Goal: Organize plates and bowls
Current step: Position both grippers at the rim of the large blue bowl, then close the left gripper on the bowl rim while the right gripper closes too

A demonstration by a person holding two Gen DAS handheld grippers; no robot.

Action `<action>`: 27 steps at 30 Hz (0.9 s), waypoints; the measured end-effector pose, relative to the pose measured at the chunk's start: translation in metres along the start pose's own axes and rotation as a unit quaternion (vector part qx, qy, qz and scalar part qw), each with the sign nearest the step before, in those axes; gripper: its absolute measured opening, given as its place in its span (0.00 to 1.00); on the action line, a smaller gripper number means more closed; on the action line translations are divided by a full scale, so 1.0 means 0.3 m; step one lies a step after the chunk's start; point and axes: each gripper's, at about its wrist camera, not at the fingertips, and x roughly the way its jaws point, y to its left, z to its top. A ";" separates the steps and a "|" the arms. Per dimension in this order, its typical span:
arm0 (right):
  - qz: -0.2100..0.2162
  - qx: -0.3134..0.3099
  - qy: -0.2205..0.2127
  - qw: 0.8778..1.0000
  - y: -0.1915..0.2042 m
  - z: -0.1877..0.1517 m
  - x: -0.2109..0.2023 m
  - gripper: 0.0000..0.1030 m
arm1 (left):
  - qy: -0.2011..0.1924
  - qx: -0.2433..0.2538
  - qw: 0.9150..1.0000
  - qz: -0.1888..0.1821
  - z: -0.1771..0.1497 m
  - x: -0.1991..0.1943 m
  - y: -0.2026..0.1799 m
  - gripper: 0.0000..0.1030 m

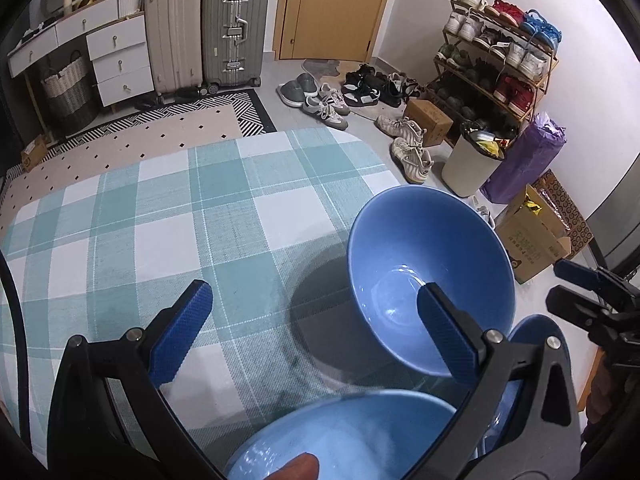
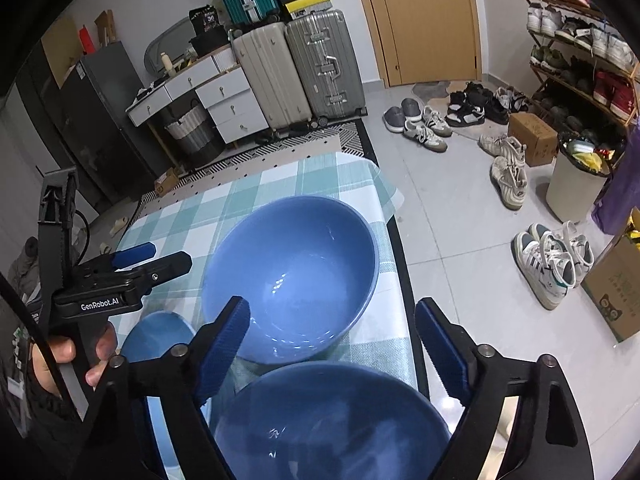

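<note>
Both tools, left (image 1: 316,336) and right (image 2: 334,340), gape empty over the bowls (image 2: 292,276) by the worktop's (image 1: 160,220) right edge. Next: clamp a rim, nest them.

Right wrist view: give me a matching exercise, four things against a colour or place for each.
Things:
1. far bowl
2. door
3. left gripper
4. bin

Descriptions:
A. wooden, shut, at the back wall
B. blue, on the checked tablecloth
C. white, on the floor by the shoe rack
D. at the picture's left edge, held in a hand

Pairs: 1-B, 2-A, 3-D, 4-C
</note>
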 end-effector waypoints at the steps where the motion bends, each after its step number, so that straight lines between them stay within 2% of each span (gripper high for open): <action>1: 0.002 0.004 0.009 1.000 -0.006 0.003 0.019 0.79 | 0.003 -0.001 1.000 -0.001 0.003 0.009 -0.001 0.99; 9: -0.008 0.008 0.033 0.999 -0.030 0.013 0.115 0.71 | 0.013 -0.001 1.000 -0.011 0.017 0.085 -0.026 0.98; 12: -0.008 0.006 0.036 0.999 -0.028 0.013 0.136 0.70 | 0.022 -0.002 1.000 -0.014 0.018 0.118 -0.031 0.89; 14: -0.007 0.005 0.038 0.999 -0.030 0.016 0.148 0.65 | 0.035 0.000 0.999 -0.014 0.017 0.148 -0.033 0.77; 18: -0.004 0.007 0.044 0.999 -0.030 0.020 0.164 0.57 | 0.055 0.008 0.998 -0.020 0.005 0.192 -0.041 0.67; 24: -0.013 0.004 0.042 0.999 -0.020 0.020 0.164 0.47 | 0.058 -0.001 0.998 -0.038 0.002 0.208 -0.044 0.53; 26: -0.015 0.004 0.043 0.999 -0.020 0.020 0.165 0.42 | 0.059 -0.003 0.998 -0.036 0.003 0.214 -0.044 0.43; 27: -0.018 0.004 0.043 0.999 -0.020 0.019 0.166 0.39 | 0.061 -0.004 0.998 -0.035 0.003 0.214 -0.044 0.42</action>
